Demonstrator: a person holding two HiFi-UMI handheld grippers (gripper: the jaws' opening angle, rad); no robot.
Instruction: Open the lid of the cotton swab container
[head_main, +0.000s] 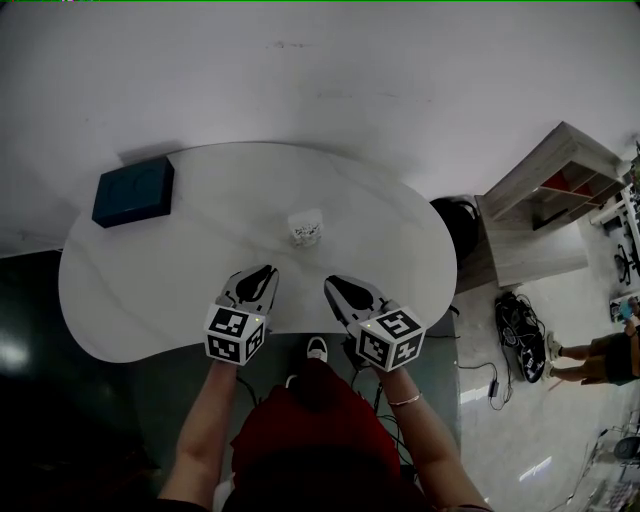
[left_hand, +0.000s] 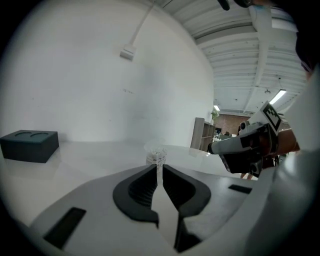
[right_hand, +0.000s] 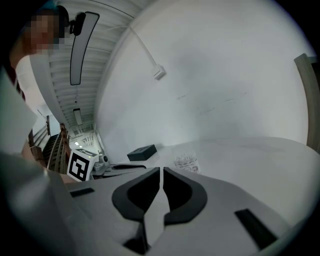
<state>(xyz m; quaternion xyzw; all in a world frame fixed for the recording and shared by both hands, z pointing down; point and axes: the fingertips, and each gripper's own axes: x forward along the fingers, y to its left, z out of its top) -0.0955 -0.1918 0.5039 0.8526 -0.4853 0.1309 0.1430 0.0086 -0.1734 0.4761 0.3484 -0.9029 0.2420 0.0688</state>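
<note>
While both grippers sit short of the cotton swab container (head_main: 305, 227), nothing's engaged, so I'd call this pre-approach: step one hasn't started.

Container: upright near the middle of the white table (head_main: 150, 280), small, clear, swabs visible inside. Lid looks on. Can't tell hinge or lid type at this size.

Left gripper (head_main: 262, 272): on the person's side of the container, slightly left of it, jaws pinched to a narrow slit, nothing between them. Its own view lines the slit up almost dead-on with the container.

Right gripper (head_main: 332, 284): on the person's side too, slightly right of the container, jaws likewise nearly together and empty. Container sits just right of its jaw line in the right gripper view.

Dark box (head_main: 133, 190): well left of the container and a bit beyond it, not in the way.

Next, as I read it: both jaws need to spread before closing in. One gripper braces the body low, the other takes the lid edge and lifts. The container looks light, so an unbraced pull would likely tip or drag it.
</note>
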